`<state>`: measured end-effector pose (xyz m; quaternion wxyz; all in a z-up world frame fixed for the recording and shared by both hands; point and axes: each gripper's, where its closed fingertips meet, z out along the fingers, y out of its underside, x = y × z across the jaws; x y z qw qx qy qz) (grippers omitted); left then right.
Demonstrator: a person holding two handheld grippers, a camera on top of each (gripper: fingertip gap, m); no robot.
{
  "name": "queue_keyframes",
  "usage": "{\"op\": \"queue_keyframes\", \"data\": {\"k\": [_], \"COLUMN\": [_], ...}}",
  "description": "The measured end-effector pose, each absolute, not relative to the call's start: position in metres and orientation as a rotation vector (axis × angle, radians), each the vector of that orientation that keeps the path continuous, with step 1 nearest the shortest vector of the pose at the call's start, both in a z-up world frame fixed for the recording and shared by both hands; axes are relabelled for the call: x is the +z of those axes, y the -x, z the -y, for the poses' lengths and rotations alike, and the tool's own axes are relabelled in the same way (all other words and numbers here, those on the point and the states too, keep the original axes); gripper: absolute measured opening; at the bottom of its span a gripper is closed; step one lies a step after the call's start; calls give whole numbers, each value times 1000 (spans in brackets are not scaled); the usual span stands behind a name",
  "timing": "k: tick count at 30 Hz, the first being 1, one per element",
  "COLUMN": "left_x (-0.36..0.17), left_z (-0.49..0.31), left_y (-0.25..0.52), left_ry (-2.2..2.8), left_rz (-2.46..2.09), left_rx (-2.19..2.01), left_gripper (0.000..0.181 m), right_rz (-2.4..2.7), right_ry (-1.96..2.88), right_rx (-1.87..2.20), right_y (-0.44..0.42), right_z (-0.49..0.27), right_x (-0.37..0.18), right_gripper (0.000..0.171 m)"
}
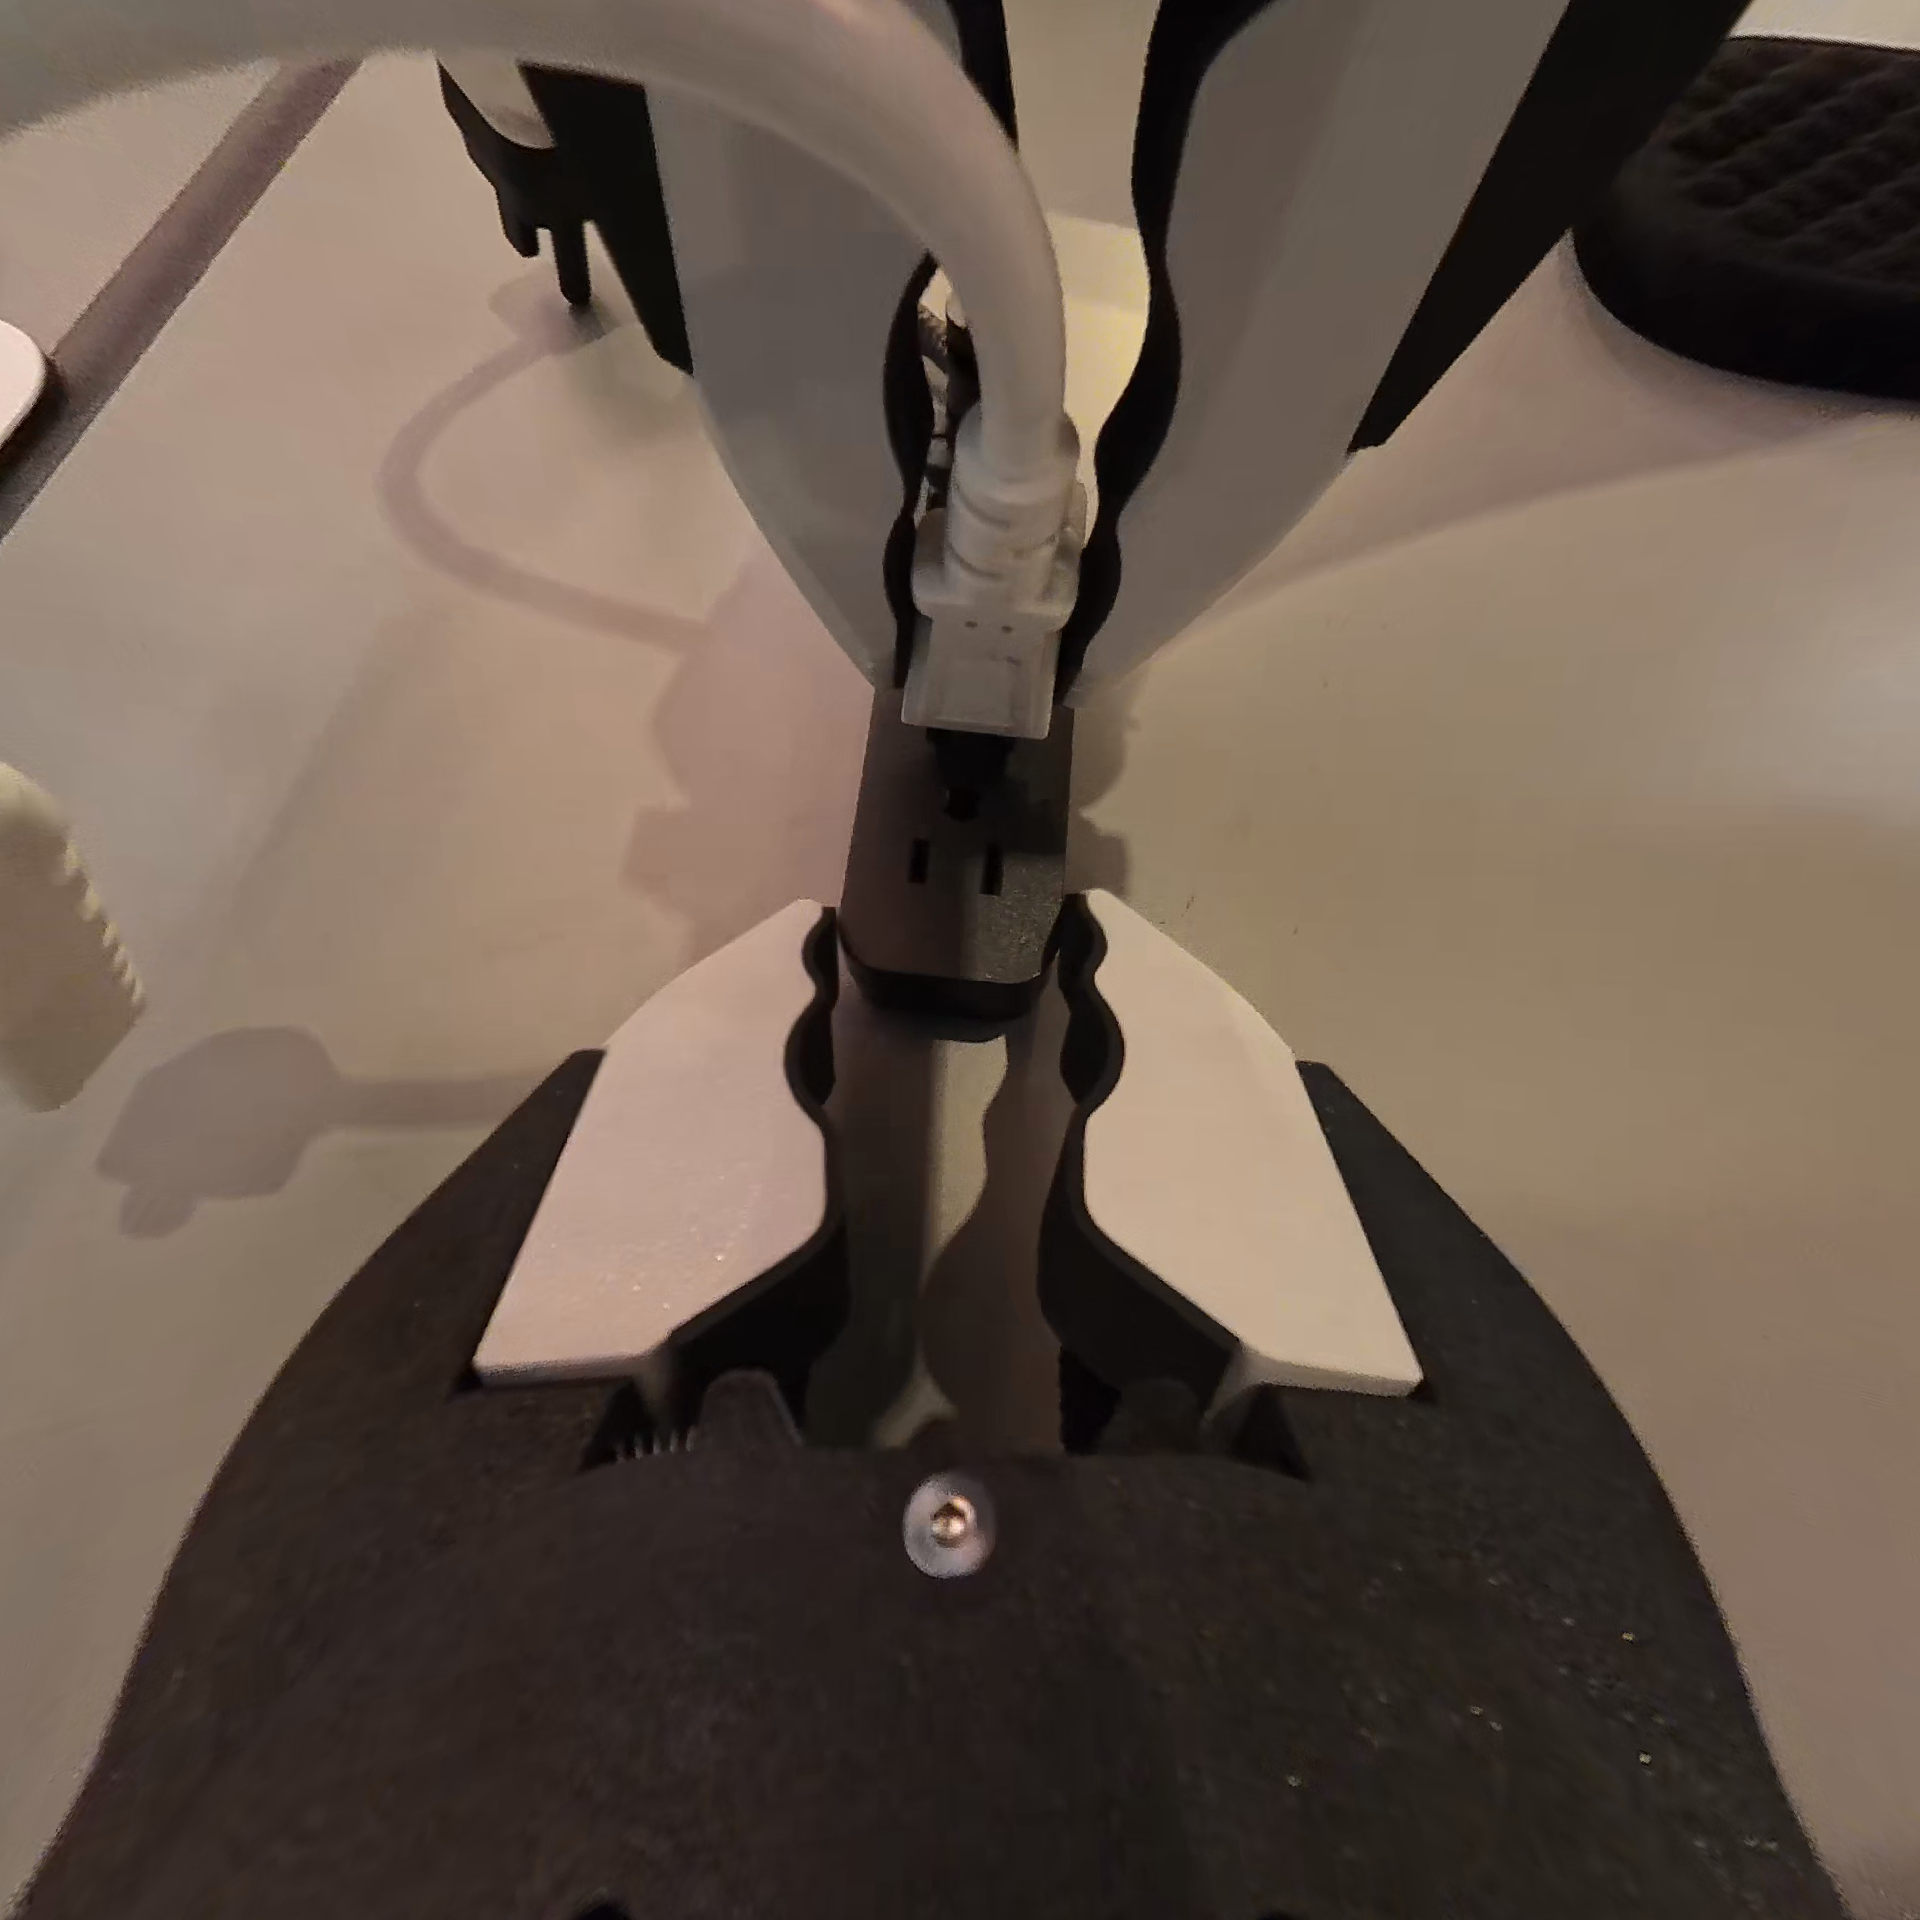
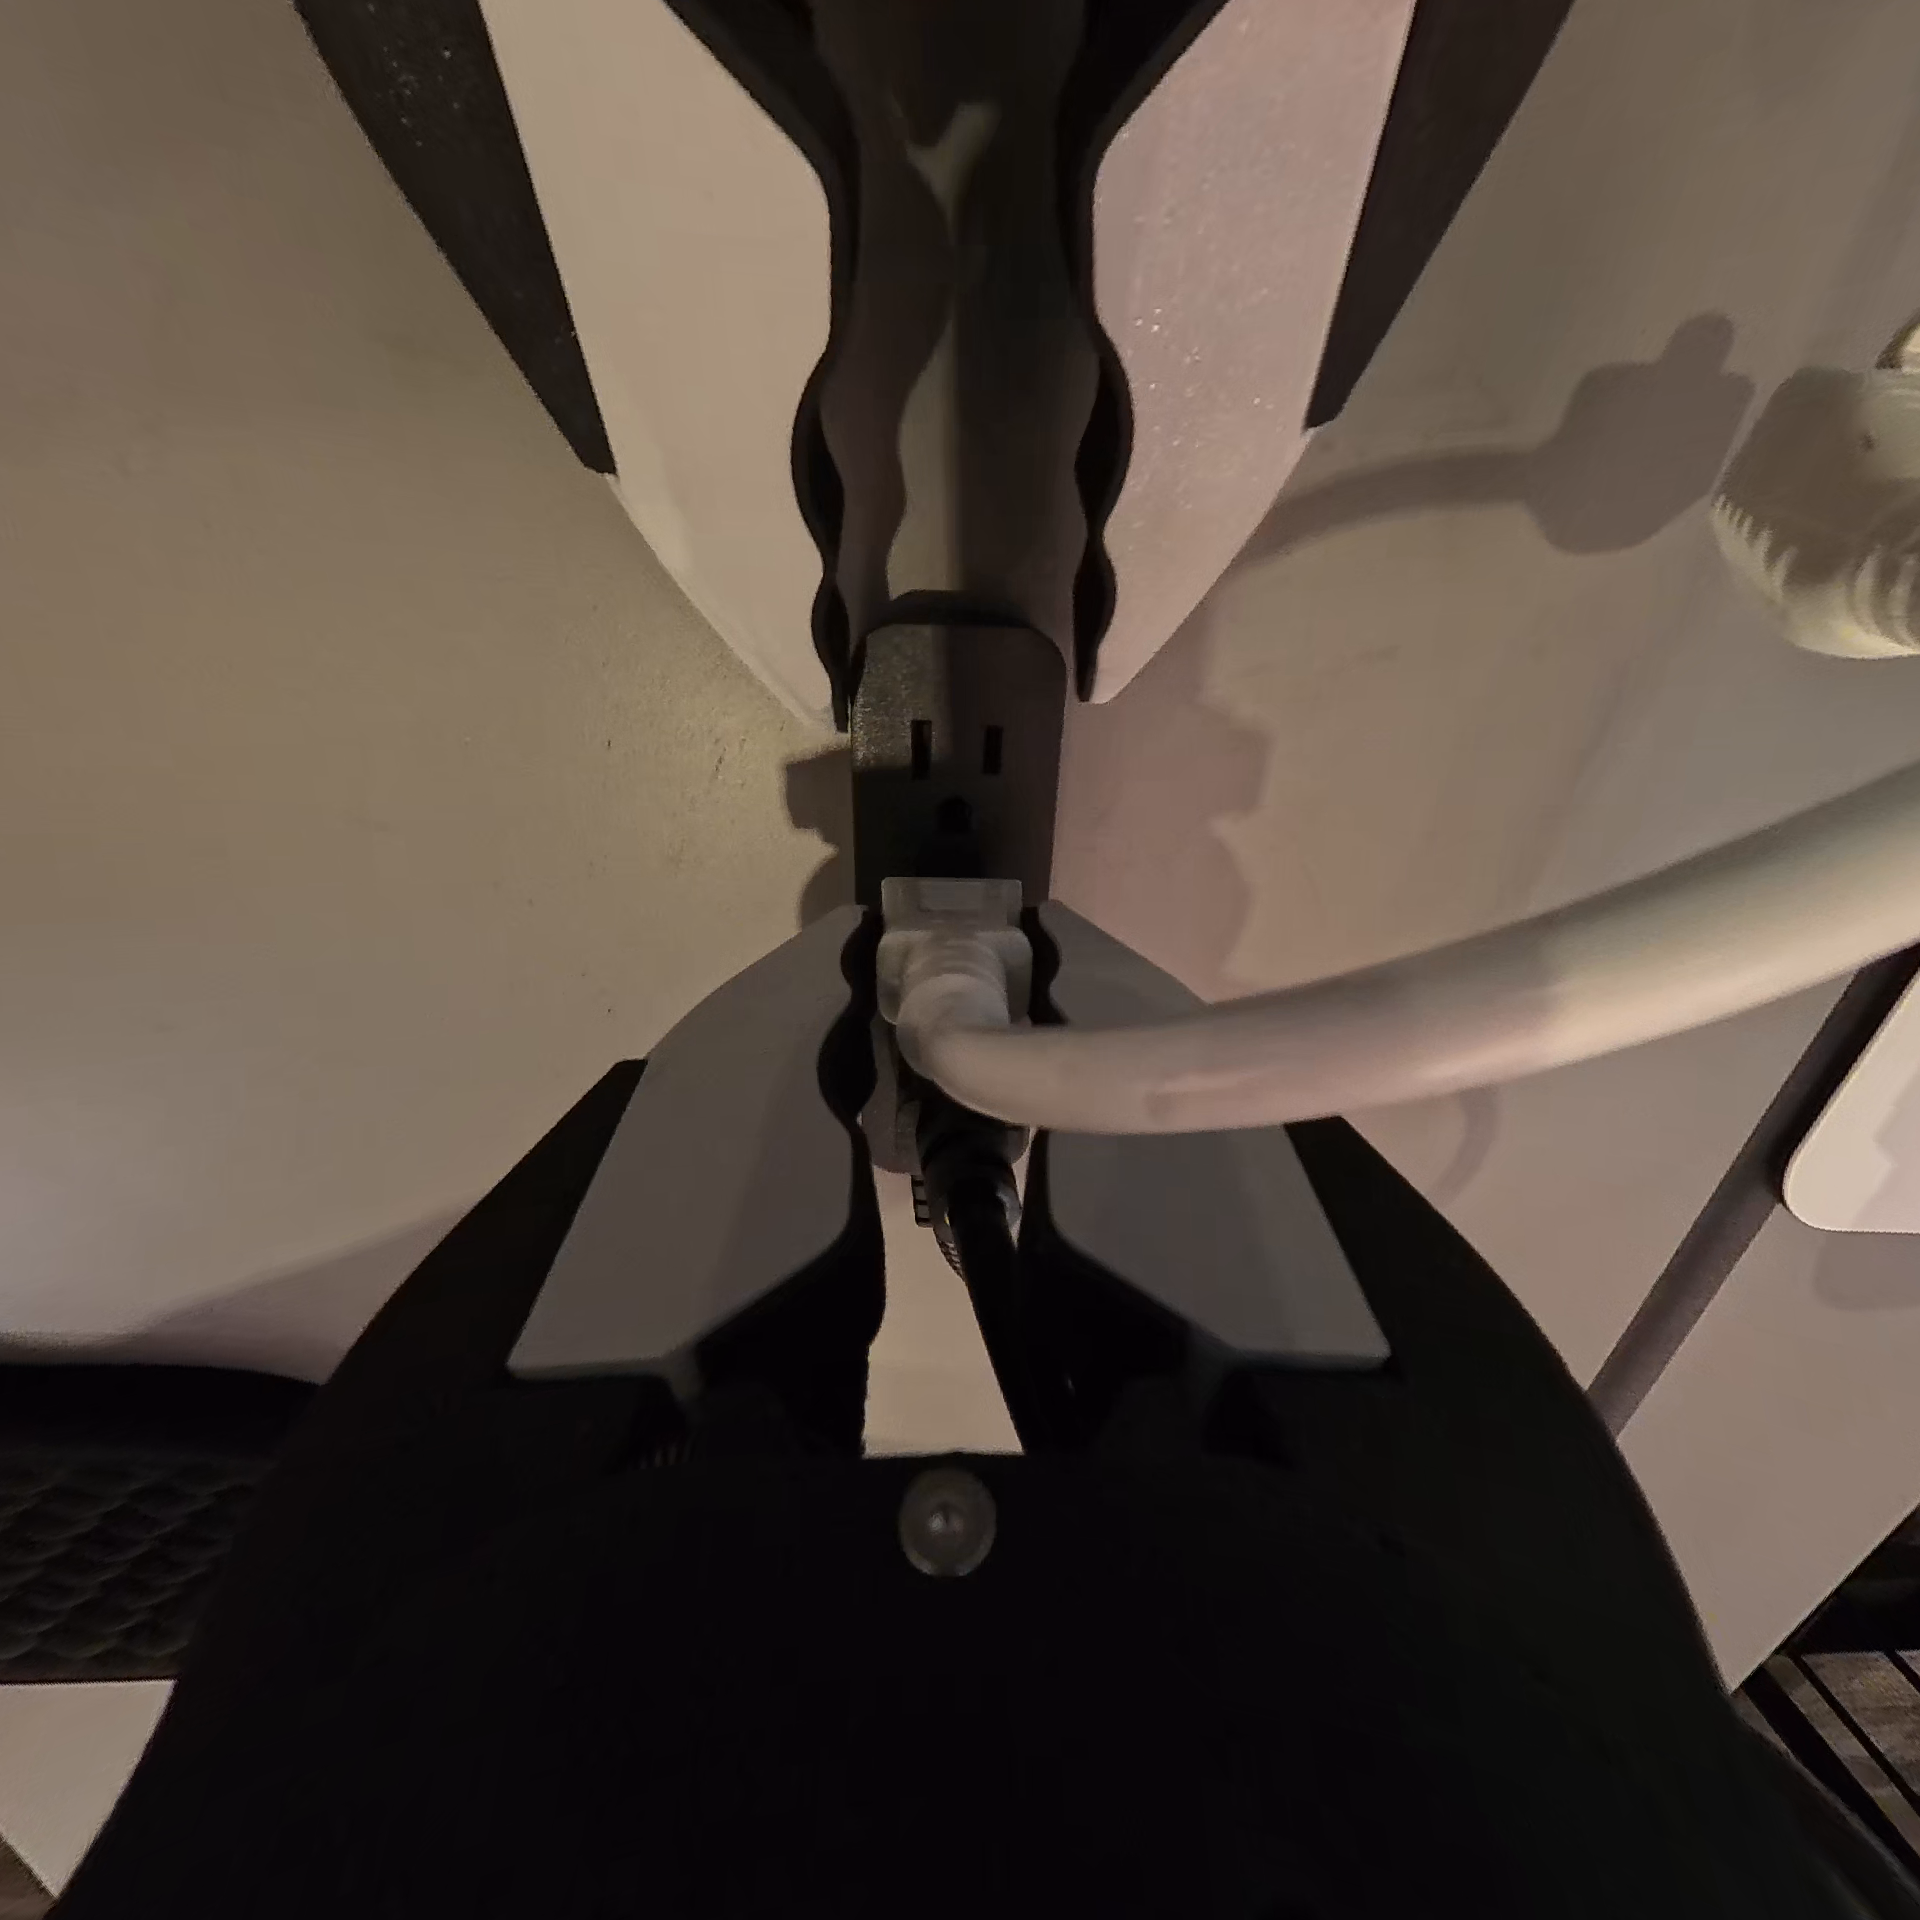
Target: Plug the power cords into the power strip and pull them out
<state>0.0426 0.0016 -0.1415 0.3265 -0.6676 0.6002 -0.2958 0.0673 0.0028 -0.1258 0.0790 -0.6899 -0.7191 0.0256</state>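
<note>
A black power strip (image 1: 951, 862) lies on the pale table (image 1: 1455, 831). My left gripper (image 1: 951, 925) is shut on its near end. My right gripper (image 1: 987, 665) comes in from the far side and is shut on a white plug (image 1: 987, 582) that stands on the strip's far outlet. I cannot tell how deep the prongs sit. Its white cord (image 1: 935, 156) arcs up and away to the left. In the right wrist view the same plug (image 2: 945, 966) sits between my right gripper (image 2: 951, 925) fingers on the strip (image 2: 956, 769), whose far end my left gripper (image 2: 956, 696) holds. One outlet shows free.
A second white plug (image 1: 52, 935) lies loose on the table to the left; it also shows in the right wrist view (image 2: 1829, 520). The strip's black cord (image 2: 977, 1247) runs under my right gripper. A black mesh object (image 1: 1766, 208) sits at the far right. A dark seam (image 2: 1714, 1247) crosses the table. Left and right tips are no more than a few centimetres apart.
</note>
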Motion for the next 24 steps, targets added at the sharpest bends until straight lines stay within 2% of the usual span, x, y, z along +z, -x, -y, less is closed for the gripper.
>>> {"op": "queue_keyframes", "data": {"k": [20,24], "left_x": [-153,-154], "left_z": [1,2], "left_y": [-32,-37], "left_ry": [1771,1781], "left_rz": [-1649,-1657], "left_rx": [-688,-708], "left_gripper": [35,47], "right_rz": [2165,2166], "right_ry": [2037,2038], "right_rx": [72,72], "right_y": [-69,-69], "right_z": [-2,-2], "right_x": [-126,-126], "right_gripper": [27,27]}}
